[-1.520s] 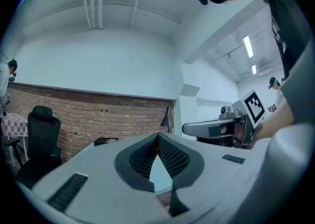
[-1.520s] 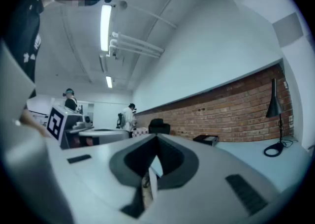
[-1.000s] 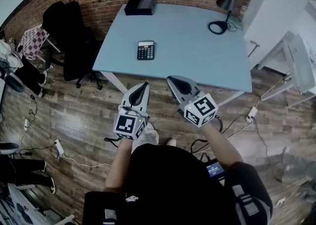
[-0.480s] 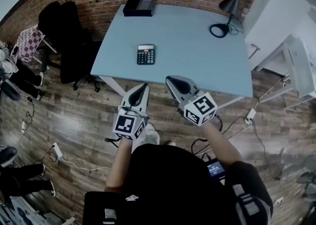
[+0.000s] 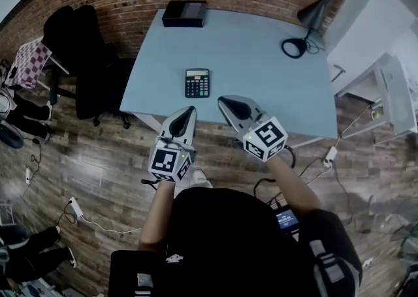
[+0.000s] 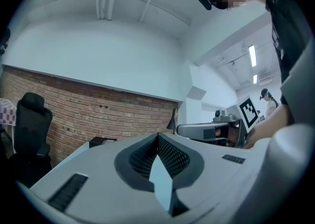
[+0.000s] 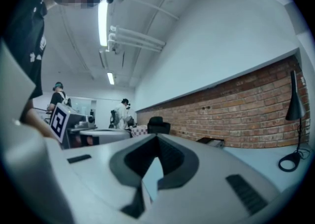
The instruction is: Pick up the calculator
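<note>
The black calculator (image 5: 197, 83) lies flat on the light blue table (image 5: 261, 74), near its front left edge. Both grippers hover level at the table's front edge, short of the calculator. In the head view my left gripper (image 5: 191, 111) is just below it and my right gripper (image 5: 222, 100) slightly to its right. Each gripper's jaws meet at the tips with nothing between them. Neither gripper view shows the calculator: my left gripper (image 6: 158, 137) and my right gripper (image 7: 157, 139) hide the tabletop below them.
A black box (image 5: 185, 13) sits at the table's far left edge. A black desk lamp (image 5: 307, 25) stands at the far right corner. A black office chair (image 5: 78, 54) is left of the table. Cables (image 5: 85, 214) lie on the wooden floor. A white desk (image 5: 392, 87) stands to the right.
Both grippers have moved forward together, from over the floor to the table's front edge. The calculator now lies much closer to their tips. The jaws stay shut.
</note>
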`<move>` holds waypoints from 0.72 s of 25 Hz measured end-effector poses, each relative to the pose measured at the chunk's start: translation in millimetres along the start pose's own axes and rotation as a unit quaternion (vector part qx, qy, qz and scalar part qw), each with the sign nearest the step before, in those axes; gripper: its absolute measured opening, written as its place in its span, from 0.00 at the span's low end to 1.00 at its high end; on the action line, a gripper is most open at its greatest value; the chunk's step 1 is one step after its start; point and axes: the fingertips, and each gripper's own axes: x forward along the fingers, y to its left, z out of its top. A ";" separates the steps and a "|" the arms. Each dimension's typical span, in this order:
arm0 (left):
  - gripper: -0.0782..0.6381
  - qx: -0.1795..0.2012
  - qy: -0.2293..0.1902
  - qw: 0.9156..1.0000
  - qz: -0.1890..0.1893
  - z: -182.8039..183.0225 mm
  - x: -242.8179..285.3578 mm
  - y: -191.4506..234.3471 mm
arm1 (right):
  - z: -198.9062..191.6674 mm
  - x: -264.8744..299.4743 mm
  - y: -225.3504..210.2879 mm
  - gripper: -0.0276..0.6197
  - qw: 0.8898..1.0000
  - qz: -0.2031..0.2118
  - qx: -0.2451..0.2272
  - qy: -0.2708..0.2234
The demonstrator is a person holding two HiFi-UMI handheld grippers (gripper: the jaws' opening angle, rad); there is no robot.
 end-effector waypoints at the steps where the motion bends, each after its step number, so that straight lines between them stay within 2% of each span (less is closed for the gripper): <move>1: 0.12 -0.001 0.001 1.000 -0.003 -0.6 3.7 5.5 | -0.1 5.9 -3.3 0.04 1.000 -0.002 -0.001 0.002; 13: 0.12 -0.023 0.005 1.000 -0.016 -17.0 30.2 77.6 | -18.1 73.3 -26.8 0.04 0.999 -0.011 -0.016 0.044; 18: 0.12 -0.037 0.006 0.999 -0.022 -25.4 39.9 90.1 | -30.7 85.9 -40.4 0.04 0.998 -0.015 -0.013 0.066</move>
